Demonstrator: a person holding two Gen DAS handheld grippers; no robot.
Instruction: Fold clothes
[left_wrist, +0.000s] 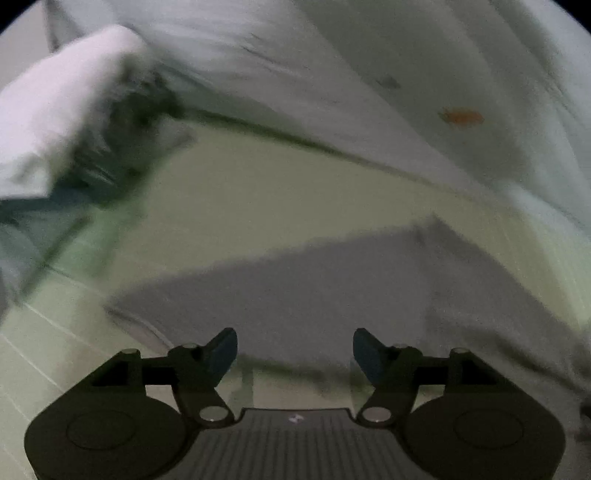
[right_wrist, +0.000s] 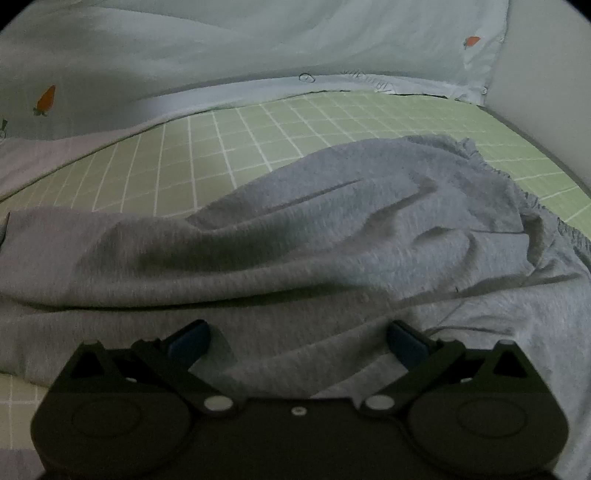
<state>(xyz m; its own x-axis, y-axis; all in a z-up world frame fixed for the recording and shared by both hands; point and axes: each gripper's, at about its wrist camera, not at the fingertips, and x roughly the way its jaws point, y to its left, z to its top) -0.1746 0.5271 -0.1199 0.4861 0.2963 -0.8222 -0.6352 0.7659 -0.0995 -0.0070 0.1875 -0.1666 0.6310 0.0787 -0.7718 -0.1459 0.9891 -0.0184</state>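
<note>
Right gripper (right_wrist: 298, 341): fingers spread wide, nothing pinched. The grey marl knit garment (right_wrist: 295, 236) lies directly under and between them, cloth passing beneath both blue pads; whether the pads touch it I cannot tell. From here the garment runs forward and to both sides in a rumpled heap, its long axis roughly crosswise to the fingers. A gathered elastic edge (right_wrist: 517, 181), likely a waistband, sits ahead and to the right; a flatter hem reaches out to the far left.

Left gripper (left_wrist: 294, 350): fingers also spread, empty. Picture heavily blurred. A flat grey panel of the same garment (left_wrist: 295, 280) lies just ahead of the fingertips, its near edge close under them, stretching forward and to the right.

Judgement: the right gripper is the nearer to a grasp, already over the cloth; the left needs to settle on its edge first.

Around: the pale green bed sheet with white grid lines (right_wrist: 258, 129) shows beyond the garment. Further ahead, a light blue-white duvet printed with small orange carrots (right_wrist: 258, 44) banks up along the far side. In the left view a white crumpled piece of fabric (left_wrist: 62, 103) sits ahead and left, too blurred to identify. Nothing stands between fingers and garment.
</note>
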